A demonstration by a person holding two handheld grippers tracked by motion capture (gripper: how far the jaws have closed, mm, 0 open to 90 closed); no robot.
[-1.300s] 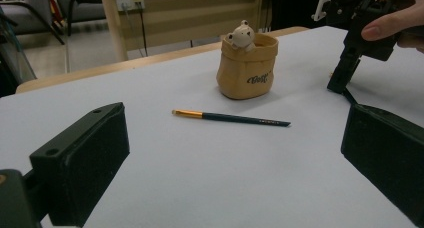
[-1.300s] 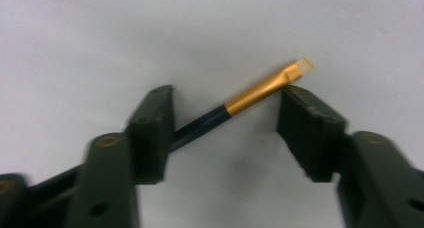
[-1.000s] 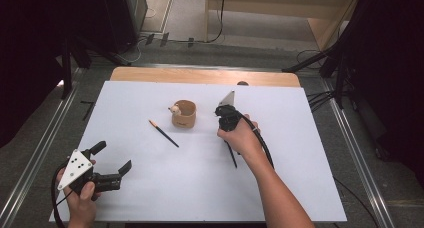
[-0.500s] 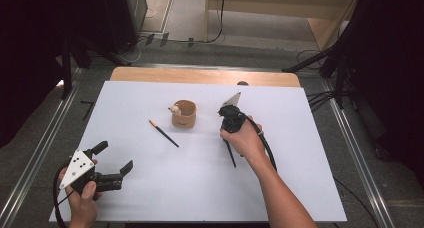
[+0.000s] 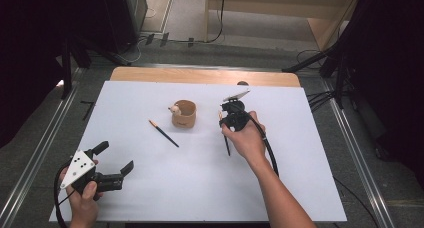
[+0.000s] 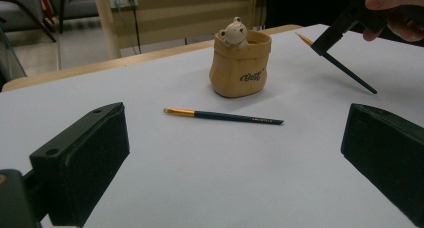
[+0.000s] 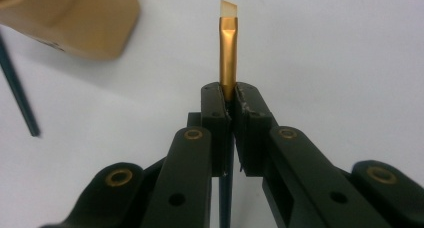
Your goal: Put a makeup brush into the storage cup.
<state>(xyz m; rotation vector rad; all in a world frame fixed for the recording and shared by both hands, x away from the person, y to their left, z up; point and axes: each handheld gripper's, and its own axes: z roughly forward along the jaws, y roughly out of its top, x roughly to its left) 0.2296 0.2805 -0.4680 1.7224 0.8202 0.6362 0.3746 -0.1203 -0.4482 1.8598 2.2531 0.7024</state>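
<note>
A tan sack-shaped cup (image 5: 184,114) with a small bear figure on its rim stands at mid-table, and it shows in the left gripper view too, as the cup (image 6: 241,63). A dark-handled brush (image 5: 163,133) with a gold ferrule lies flat to its left. My right gripper (image 5: 224,120) is to the right of the cup, shut on a second brush (image 5: 227,145) just below its gold ferrule (image 7: 228,53). That brush tilts, bristles up, with its handle end down at the table. My left gripper (image 5: 107,163) rests open at the front left, nothing between its jaws.
A white sheet (image 5: 200,198) covers the table, with a wooden strip (image 5: 200,76) bare along the far edge. The right gripper's cable (image 5: 267,148) trails back along the forearm. Metal rails (image 5: 350,138) run down both sides of the table.
The right hand and its held brush have shifted slightly to the right. The left gripper has stayed in place and open.
</note>
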